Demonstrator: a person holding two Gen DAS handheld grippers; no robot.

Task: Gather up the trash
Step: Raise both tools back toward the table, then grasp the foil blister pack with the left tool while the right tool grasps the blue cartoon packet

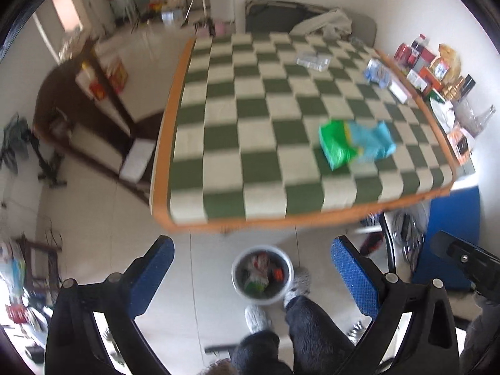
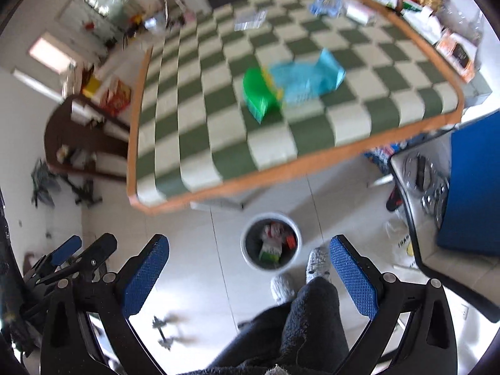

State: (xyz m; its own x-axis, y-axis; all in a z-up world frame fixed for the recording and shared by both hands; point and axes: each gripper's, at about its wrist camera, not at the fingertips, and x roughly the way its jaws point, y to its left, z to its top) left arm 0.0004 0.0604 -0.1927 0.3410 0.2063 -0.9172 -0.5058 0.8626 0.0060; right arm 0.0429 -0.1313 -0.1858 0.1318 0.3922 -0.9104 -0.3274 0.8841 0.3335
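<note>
Both views look down from above a bed [image 1: 218, 131] covered in a green-and-cream checked cloth with an orange border, and both are somewhat blurred.

The left gripper [image 1: 252, 268] has its jaws spread wide with nothing between them; its blue pads frame the floor at the foot of the bed. The right gripper [image 2: 249, 264] is the same: jaws spread apart, holding nothing.

A white trash bin [image 1: 263, 275] stands on the tiled floor just off the foot of the bed, and it shows between the jaws in each view. Inside it lie crumpled wrappers in red, white and green. The person's slippered feet [image 1: 257, 318] stand right beside the bin, on the side away from the bed, with dark trouser legs above them.

On the bed, toward its right side, lies a green and light-blue plastic package [image 1: 356, 142], resting flat on the cloth and well apart from the bin. Farther up the bed lie a clear wrapper [image 1: 313, 61] and a small blue-and-white packet [image 1: 377, 73]. Along the bed's right edge stand boxes and bottles [image 1: 431, 72] against the wall.
</note>
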